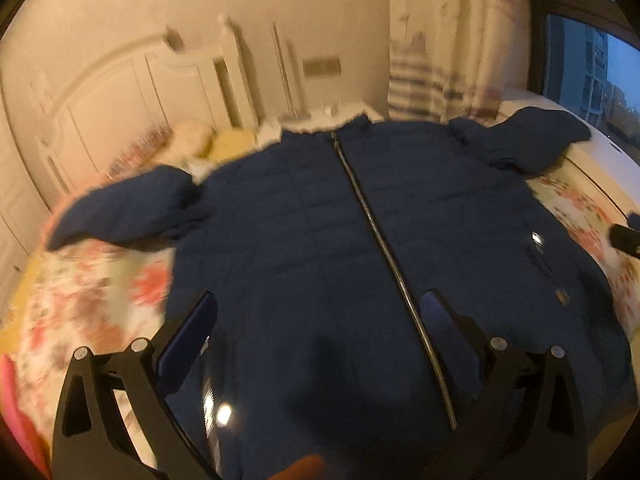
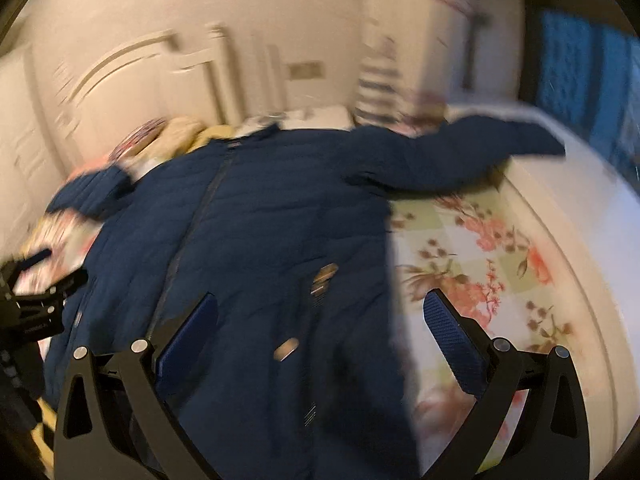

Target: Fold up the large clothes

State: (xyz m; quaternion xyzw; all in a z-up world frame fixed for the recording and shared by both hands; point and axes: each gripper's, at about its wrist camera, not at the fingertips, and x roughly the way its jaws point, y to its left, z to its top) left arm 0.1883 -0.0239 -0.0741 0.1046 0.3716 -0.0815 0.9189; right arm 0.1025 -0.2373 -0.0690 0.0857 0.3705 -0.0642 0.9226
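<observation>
The left gripper (image 1: 320, 332) is holding its jaws spread wide, nothing between them, hovering above the lower front of the navy jacket (image 1: 360, 240); its blue fingertips (image 1: 438, 316) are sitting either side of the jacket's hem area, one close beside the zipper (image 1: 372, 224). The right gripper (image 2: 320, 332) is likewise hanging with its jaws wide apart and empty, tilted down over the jacket's right edge, so that one finger is lying over the jacket (image 2: 248, 240) and the other over the floral bedsheet (image 2: 480, 248).

The jacket is lying face up and zipped on the bed, quilted, with its collar pointing toward the white headboard (image 1: 120, 92). Both sleeves are stretching outward from the jacket's shoulders: one sleeve (image 1: 120, 208) toward the pillows (image 1: 192, 140), the other sleeve (image 1: 532, 136) toward the curtain (image 1: 440, 40). Beyond the jacket's far sleeve, a window (image 1: 592, 60) is showing. Both views are blurring.
</observation>
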